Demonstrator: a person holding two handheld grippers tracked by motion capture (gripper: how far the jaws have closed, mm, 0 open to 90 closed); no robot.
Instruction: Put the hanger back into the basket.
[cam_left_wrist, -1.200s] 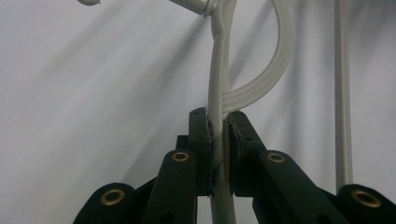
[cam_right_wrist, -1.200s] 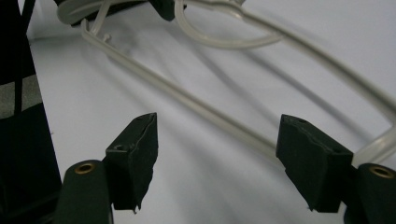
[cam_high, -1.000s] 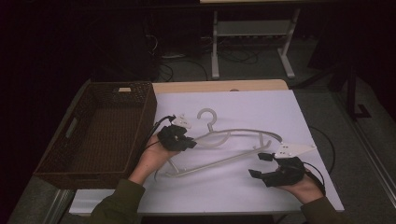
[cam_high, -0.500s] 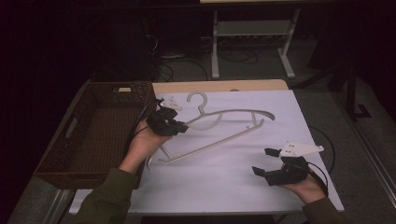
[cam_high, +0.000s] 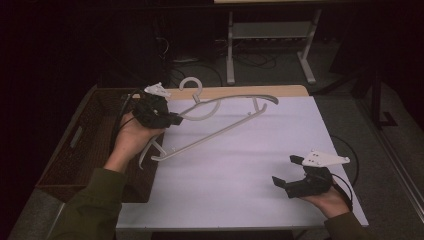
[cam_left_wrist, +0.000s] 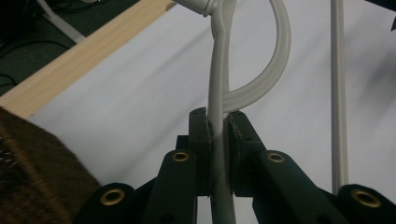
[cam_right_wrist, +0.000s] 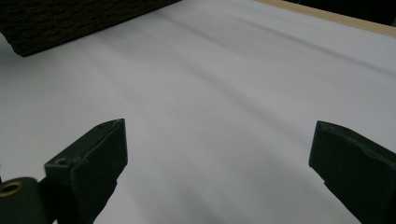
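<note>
One hanger (cam_high: 220, 120): pinched by left tongs (cam_high: 172, 119), raised off desk (cam_high: 240, 170).
Right tongs (cam_high: 287, 171): spread, just been opening, nothing between.

Pale grey hanger (cam_high: 225, 117), dark brown woven basket (cam_high: 80, 150) (white table (cam_high: 240, 170)), black grippers.

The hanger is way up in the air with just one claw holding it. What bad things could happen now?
The left claw pinches the white hanger near its hook, far from the middle, so the long end might swing or twist out of the grip.

The low end of the hanger hangs right by the brown basket rim and could catch on it.

The right claw, whose jaws have just been opening, holds nothing, so nothing would stop a fall onto the table.
</note>
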